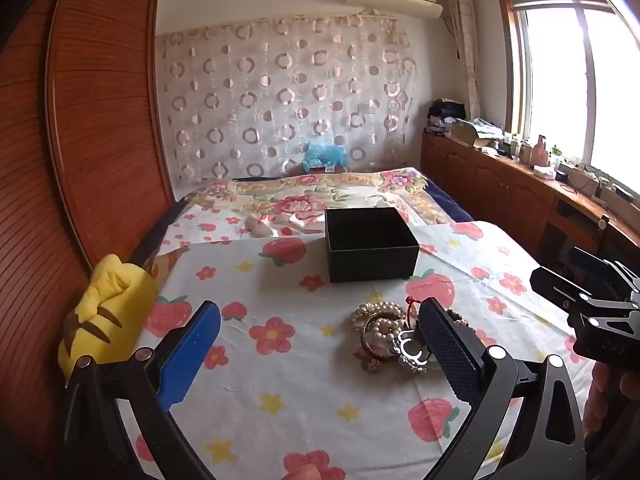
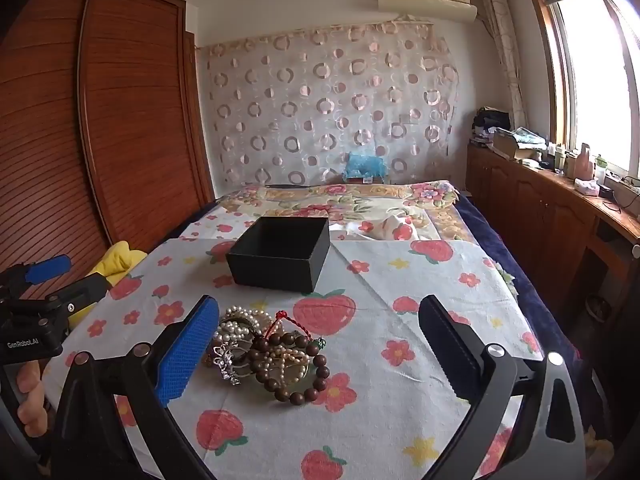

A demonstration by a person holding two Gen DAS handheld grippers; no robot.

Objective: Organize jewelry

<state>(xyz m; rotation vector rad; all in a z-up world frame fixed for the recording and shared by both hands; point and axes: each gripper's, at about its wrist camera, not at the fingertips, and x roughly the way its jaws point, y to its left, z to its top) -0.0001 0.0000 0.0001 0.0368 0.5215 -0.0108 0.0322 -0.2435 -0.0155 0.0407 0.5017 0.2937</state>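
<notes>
A pile of jewelry [image 2: 264, 350] lies on the strawberry-print cloth: pearl strands, a brown bead bracelet [image 2: 304, 364], a silver ornament [image 2: 226, 360] and a red cord. It also shows in the left wrist view [image 1: 390, 332]. An open, empty black box [image 1: 370, 242] stands behind the pile, also in the right wrist view [image 2: 282, 252]. My left gripper [image 1: 320, 344] is open, its right finger beside the pile. My right gripper [image 2: 320, 344] is open, its left finger beside the pile. Neither holds anything.
The strawberry cloth [image 2: 400, 400] covers a table in front of a bed [image 2: 340, 200]. A yellow plush toy [image 1: 108, 312] sits at the table's left edge. A wooden wardrobe [image 1: 80, 120] stands left, a cluttered wooden cabinet [image 2: 560, 208] right.
</notes>
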